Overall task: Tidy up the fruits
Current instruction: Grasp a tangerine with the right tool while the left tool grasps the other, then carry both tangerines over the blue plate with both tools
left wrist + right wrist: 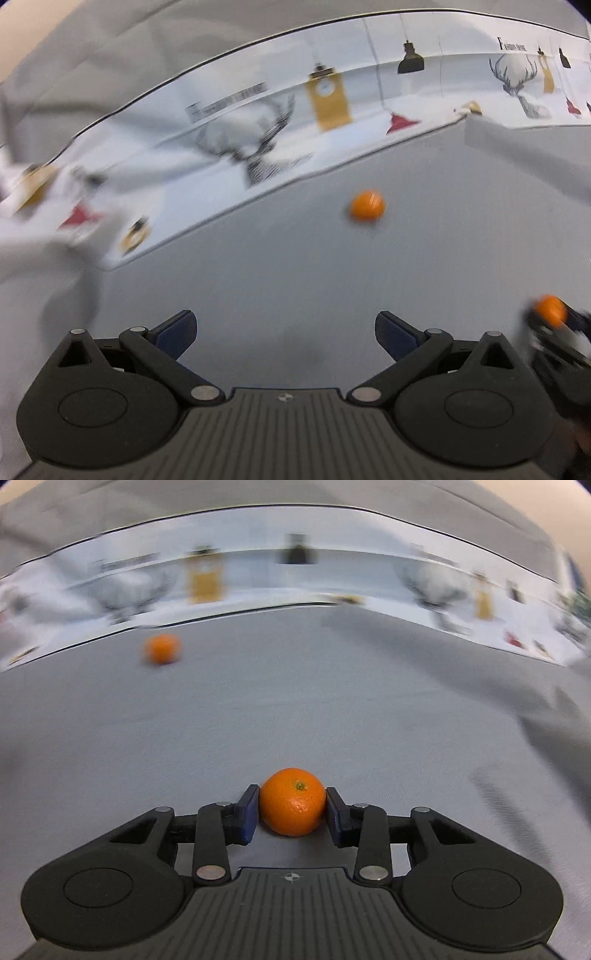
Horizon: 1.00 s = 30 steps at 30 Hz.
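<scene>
gripping a tangerine between its pads, the right claw could squeeze too hard and bruise it. the left claw hangs wide and empty; the loose tangerine may roll on the surface.

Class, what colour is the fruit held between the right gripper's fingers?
Orange fruit, best in the right wrist view.
</scene>
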Each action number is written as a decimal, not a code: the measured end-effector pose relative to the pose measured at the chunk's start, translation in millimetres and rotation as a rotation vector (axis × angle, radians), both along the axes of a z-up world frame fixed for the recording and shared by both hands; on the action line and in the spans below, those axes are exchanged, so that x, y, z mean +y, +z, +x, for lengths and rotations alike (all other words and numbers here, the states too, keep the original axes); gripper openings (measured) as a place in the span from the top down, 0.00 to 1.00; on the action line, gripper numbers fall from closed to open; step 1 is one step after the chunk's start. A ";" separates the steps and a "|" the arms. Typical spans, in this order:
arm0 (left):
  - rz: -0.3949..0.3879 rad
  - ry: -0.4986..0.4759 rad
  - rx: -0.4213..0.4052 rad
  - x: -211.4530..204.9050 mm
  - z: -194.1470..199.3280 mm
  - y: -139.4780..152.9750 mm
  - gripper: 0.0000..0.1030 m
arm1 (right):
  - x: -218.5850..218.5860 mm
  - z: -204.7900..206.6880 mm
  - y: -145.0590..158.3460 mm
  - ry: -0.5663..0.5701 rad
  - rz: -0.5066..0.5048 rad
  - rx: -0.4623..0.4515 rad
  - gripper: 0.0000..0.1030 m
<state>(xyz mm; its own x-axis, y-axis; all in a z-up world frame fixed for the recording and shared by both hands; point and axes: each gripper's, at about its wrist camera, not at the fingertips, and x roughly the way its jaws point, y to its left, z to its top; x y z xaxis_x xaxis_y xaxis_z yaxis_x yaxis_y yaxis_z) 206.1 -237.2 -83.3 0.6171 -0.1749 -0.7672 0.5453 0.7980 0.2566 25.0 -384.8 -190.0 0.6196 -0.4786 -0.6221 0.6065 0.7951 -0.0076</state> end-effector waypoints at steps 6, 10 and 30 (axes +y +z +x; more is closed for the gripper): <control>0.002 -0.052 0.048 -96.7 72.3 -51.6 0.00 | -46.2 13.2 -8.9 -0.109 -0.008 -0.043 0.62; 0.031 0.008 0.115 -127.0 114.7 -76.2 0.00 | -52.6 18.1 -12.7 -0.110 -0.017 -0.056 0.61; -0.145 -0.027 0.175 66.7 -54.0 50.2 0.56 | -7.9 -54.6 62.2 -0.102 0.024 -0.156 0.63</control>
<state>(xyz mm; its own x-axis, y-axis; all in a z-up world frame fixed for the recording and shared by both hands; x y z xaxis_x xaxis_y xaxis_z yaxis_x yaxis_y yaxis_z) 152.0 -170.4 -33.1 0.4701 -0.3057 -0.8280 0.5931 0.8041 0.0398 -29.6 -392.7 -127.8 0.6586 -0.5300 -0.5341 0.6761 0.7284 0.1110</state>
